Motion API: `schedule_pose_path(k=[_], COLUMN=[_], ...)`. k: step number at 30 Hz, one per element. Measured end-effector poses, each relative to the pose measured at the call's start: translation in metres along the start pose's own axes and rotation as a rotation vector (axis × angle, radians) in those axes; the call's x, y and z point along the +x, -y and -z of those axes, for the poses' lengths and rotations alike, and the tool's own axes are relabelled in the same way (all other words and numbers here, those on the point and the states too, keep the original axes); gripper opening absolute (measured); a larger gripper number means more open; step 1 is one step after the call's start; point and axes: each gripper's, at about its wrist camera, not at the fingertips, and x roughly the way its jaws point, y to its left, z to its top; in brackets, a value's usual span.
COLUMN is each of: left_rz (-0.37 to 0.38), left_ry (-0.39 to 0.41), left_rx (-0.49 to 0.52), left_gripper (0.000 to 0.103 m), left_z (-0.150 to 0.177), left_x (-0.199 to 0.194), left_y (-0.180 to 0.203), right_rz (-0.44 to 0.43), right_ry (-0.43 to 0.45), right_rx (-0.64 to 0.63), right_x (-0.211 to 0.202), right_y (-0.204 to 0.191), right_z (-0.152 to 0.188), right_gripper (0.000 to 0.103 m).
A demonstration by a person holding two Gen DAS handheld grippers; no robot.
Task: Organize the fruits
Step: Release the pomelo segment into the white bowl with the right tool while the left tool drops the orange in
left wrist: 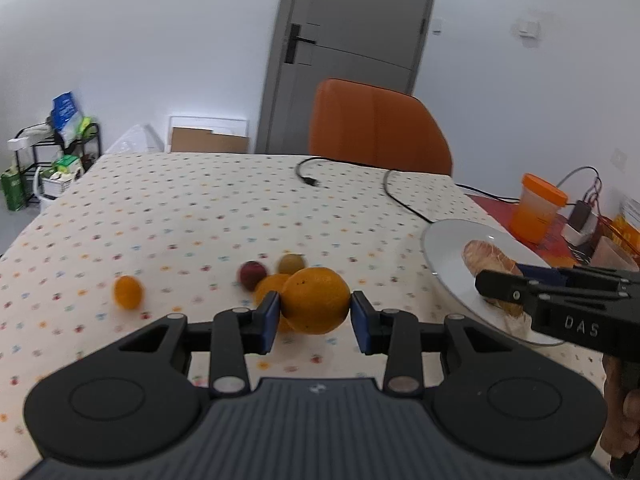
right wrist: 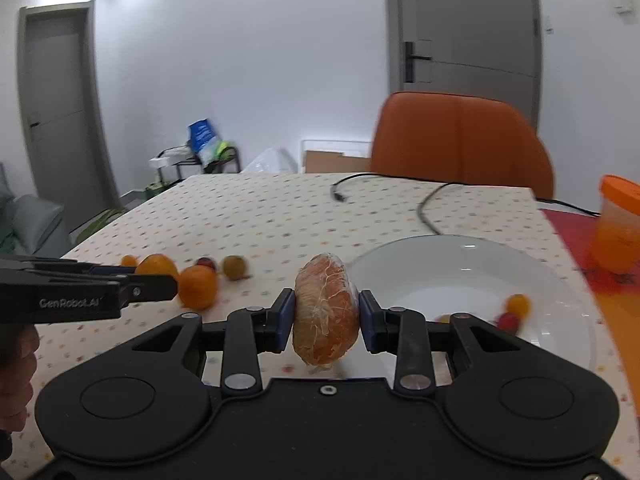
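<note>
The cream tablecloth with small coloured dots (left wrist: 200, 208) covers the table, and near its right edge sits a wide white ceramic plate (right wrist: 460, 264) with two or three small red and yellow fruits (right wrist: 514, 312) loose near its front rim. If the plate is the target, anything dropped hard into it could knock those small ones out, since the rim is shallow.

The right gripper (right wrist: 326, 316) is clamped on a peeled, pith-covered orange fruit wrapped in clear film (right wrist: 326, 312), held in the air just left of the plate. The film is slick (and the flesh under it soft), so the fruit could slide down between the blue pads or be squashed by a tighter squeeze.

The left gripper (left wrist: 315, 312) grips a large round orange (left wrist: 316, 300) at its widest part, raised above the cloth. Being round and smooth, the orange could roll out of the pads if the wrist tilts.

Still on the cloth lie another orange (left wrist: 270, 286), a dark red fruit (left wrist: 252, 274), a brownish one (left wrist: 292, 263) and a small orange one (left wrist: 128, 291); a falling fruit would scatter them towards the table edge. The two grippers work close together and could collide over the plate.
</note>
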Motion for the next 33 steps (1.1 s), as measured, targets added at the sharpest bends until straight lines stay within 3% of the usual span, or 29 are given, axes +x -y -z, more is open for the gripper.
schedule_pose_path(k=[10,25,33], left_rz=[0.039,0.062,0.074], left_ry=[-0.014,-0.020,-0.038], left_rx=[0.056,0.115,0.134], left_gripper=[0.037,0.037,0.037], left_z=[-0.008,-0.021,-0.020], left_x=[0.018,0.045,0.058], left_y=[0.026,0.063,0.079], right_rz=[0.075,0.108,0.089], right_ry=[0.021,0.048,0.090], right_rx=[0.039,0.083,0.090], right_x=[-0.003,0.013,0.015], right_y=[0.040,0.080,0.092], right_z=[0.001,0.004,0.008], right_gripper=[0.032,0.033,0.052])
